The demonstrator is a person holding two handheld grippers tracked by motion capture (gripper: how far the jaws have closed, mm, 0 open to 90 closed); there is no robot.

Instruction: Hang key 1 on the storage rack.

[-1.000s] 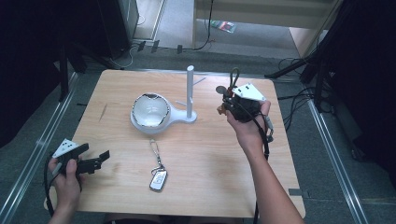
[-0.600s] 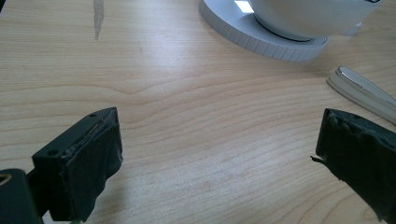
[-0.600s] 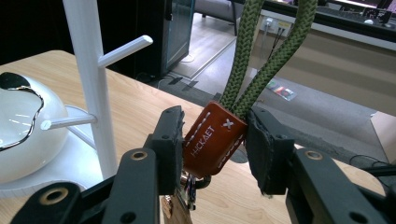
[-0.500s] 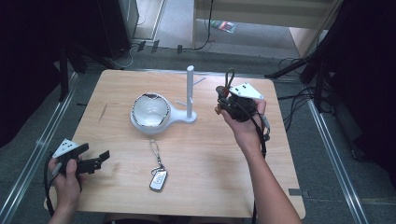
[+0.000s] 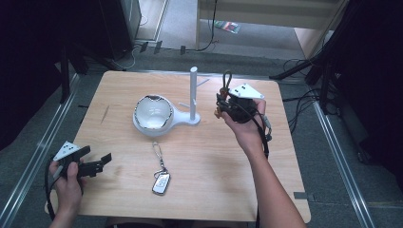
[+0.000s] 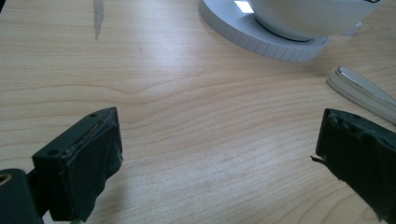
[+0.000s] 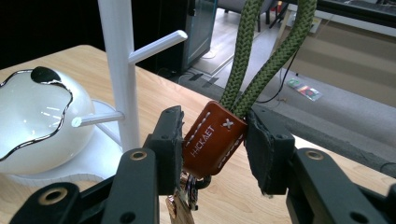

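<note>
At the wooden counter [image 5: 214, 180], our right tongs [image 5: 223, 105] are clamped on a brown leather key fob [image 7: 212, 138], held up in the air just beside the white peg stand [image 5: 193, 92]. From the right gripper view, the fob sits squarely between the two black jaws, stitched face toward the camera, and a loop of green braided cord [image 7: 261, 60] rises from its top edge; small metal keys or rings hang below it, partly hidden. In the high view the cord loop [image 5: 227, 80] stands upright above the gripper, level with the upper part of the stand's post. Two short pegs jut from that post, one high and one low, neither touching the cord.

The stand's round base carries a white bowl [image 5: 152, 112] with a dark wavy rim, left of the post.

Our left tongs [image 5: 95, 164] rest low over the near left corner of the counter, jaws spread wide with nothing between them; the left gripper view shows bare wood in the gap.

A second key fob [image 5: 161, 183], silver on a thin chain, lies flat on the counter below the bowl, well apart from both tongs.
</note>
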